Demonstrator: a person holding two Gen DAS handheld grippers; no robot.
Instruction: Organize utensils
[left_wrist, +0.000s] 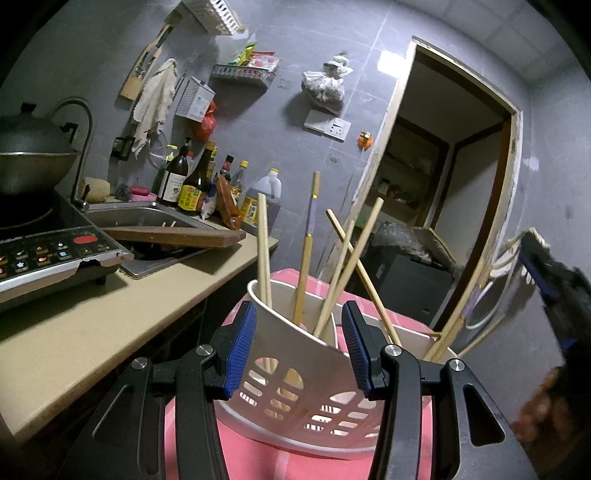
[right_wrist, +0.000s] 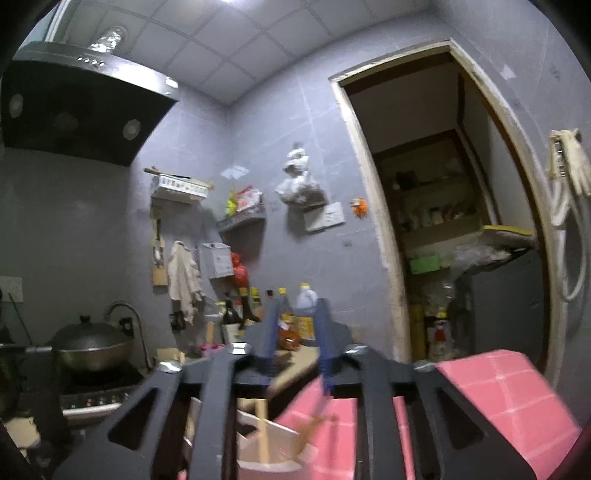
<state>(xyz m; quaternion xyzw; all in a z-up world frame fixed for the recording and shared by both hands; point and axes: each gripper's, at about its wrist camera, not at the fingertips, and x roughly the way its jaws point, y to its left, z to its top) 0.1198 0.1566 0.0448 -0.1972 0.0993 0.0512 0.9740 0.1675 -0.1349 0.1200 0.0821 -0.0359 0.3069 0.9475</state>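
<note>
Nearest the left wrist camera, the left hand-held gripper (left_wrist: 299, 345) is clamped on the front wall of a white slotted chopstick holder (left_wrist: 295, 391), its blue pads pressing the rim from both sides. The holder sits on a pink tiled surface (left_wrist: 258, 458) and carries several wooden chopsticks (left_wrist: 303, 254), splayed at different angles; one more leans, blurred, at its right edge.

The right hand-held gripper (right_wrist: 297, 332) is released: its jaws stand slightly apart with nothing between them, above the holder and aimed toward the room. In the left view it shows as a dark blur at the right edge.

Beyond lies the beige desk (left_wrist: 110, 314) with an induction cooker (left_wrist: 55, 254), a steel sink (left_wrist: 147, 218) bridged by a wooden board (left_wrist: 177, 236), and sauce bottles (left_wrist: 192, 188) against the grey tiled wall.

Risks, as I judge them: the leaning chopstick at the right could tip out, since it rests only against the rim; a tug from the left grip could tilt the light holder and spill the rest; the right jaws could knock the splayed tips in passing.
</note>
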